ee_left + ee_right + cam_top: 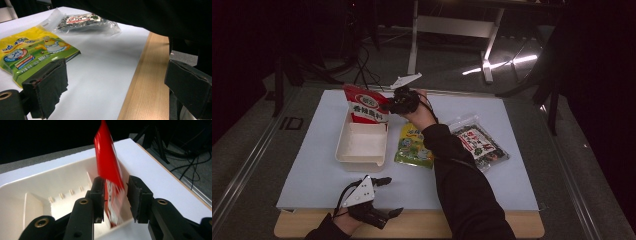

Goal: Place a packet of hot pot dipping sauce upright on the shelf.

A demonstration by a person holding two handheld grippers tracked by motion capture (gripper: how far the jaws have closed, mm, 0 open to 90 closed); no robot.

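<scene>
Nearest the high camera, the left gripper (388, 196) is parked open and empty, while the red bag (108, 170), stood in the white box (30, 182), is released between the right gripper's (115, 195) parted jaws, so a straight withdrawal is judged necessary.

Your right arm wears a loose black sleeve (462, 185) down to the wrist. The right gripper (115, 197) has black linkage arms with brass-coloured rivets and two blocky jaws faced with dark, rough pads. The left gripper (384, 196) is black too, carries a pale grey three-cornered plate (362, 192) on top, and trails thin black cables; its pad edges look frayed.
</scene>
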